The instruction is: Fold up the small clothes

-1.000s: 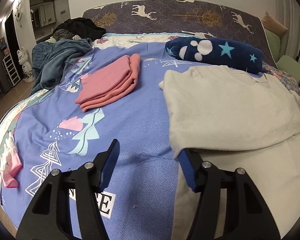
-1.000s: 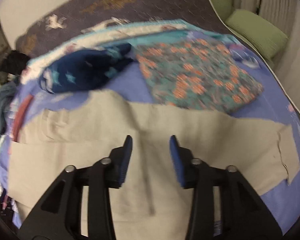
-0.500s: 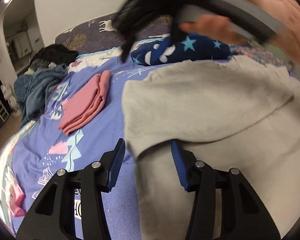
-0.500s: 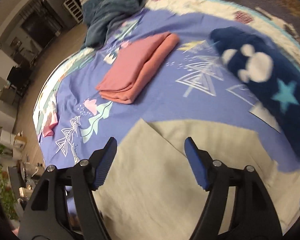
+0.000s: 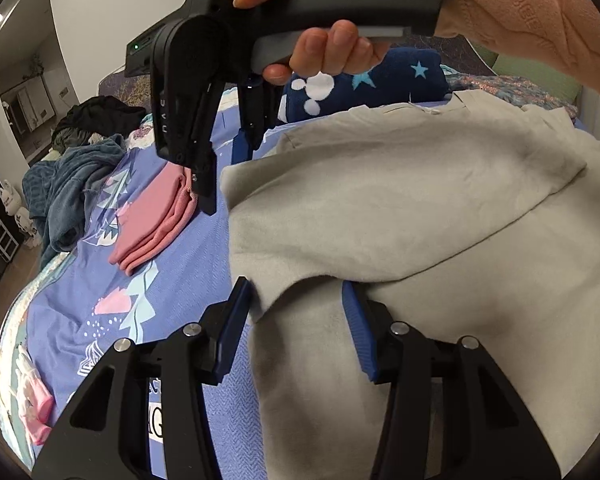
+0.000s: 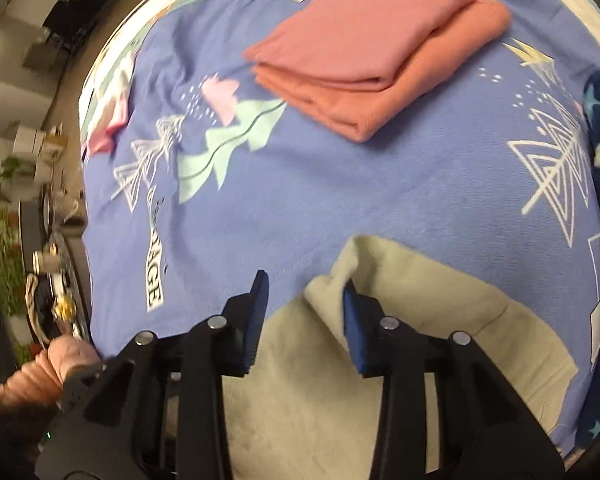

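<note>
Lying flat on the purple bedspread, the beige garment has a corner between each pair of jaws. Left gripper stands spread. Right gripper has just been closing, pads not yet pinching.

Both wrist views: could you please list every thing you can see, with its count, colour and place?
Beige garment: one, partly folded, near side of the bed.
Pink folded clothes: one stack, left of the garment.
Navy star blanket: one, rolled, behind the garment.
Blue-grey clothes: one heap, far left of the bed.
Black clothes: one heap, behind the blue-grey heap.
Small pink item: one, left edge of the bed.
Bed cover: one, lilac, printed.
Left gripper: fingers open around a garment corner.
Right gripper: fingers just closing, garment edge between them.
Hand: in a peach sleeve, holding the right gripper.
</note>
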